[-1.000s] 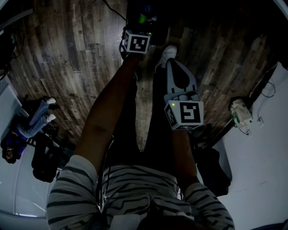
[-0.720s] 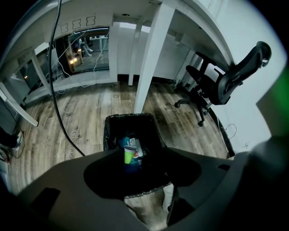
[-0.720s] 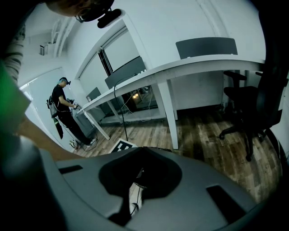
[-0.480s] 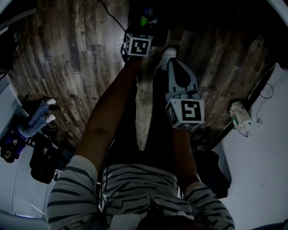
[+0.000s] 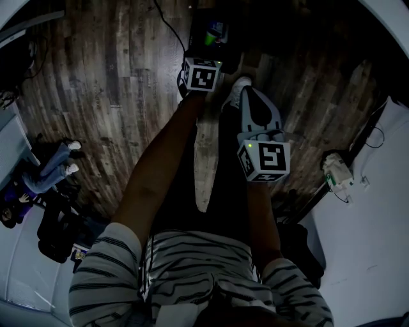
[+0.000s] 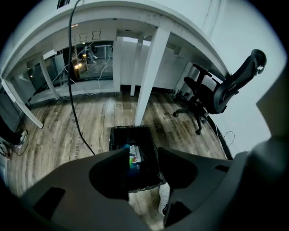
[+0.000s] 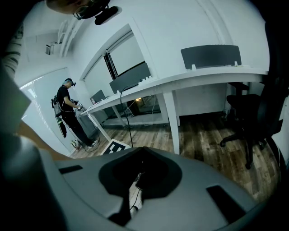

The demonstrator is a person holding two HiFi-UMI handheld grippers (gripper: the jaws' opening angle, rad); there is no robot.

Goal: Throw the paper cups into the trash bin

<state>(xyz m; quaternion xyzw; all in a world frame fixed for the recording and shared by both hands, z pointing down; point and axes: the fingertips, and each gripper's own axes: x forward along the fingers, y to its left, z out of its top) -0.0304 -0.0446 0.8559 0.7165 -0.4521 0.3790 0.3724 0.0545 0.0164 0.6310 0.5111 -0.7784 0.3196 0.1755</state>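
Dim and underexposed in the head view, sinking to near black along the top edge and around the trash bin. Brighter through both gripper views, lit by pale white walls and a warm glow beneath the desk. Bows hard at the rims, fisheye-fashion, with black corners. Turns soft and unfocused up close, sharper farther off.

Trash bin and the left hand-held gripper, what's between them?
Only air. In the left gripper view the left hand-held gripper, its empty jaws apart but just closing, hangs above the trash bin.
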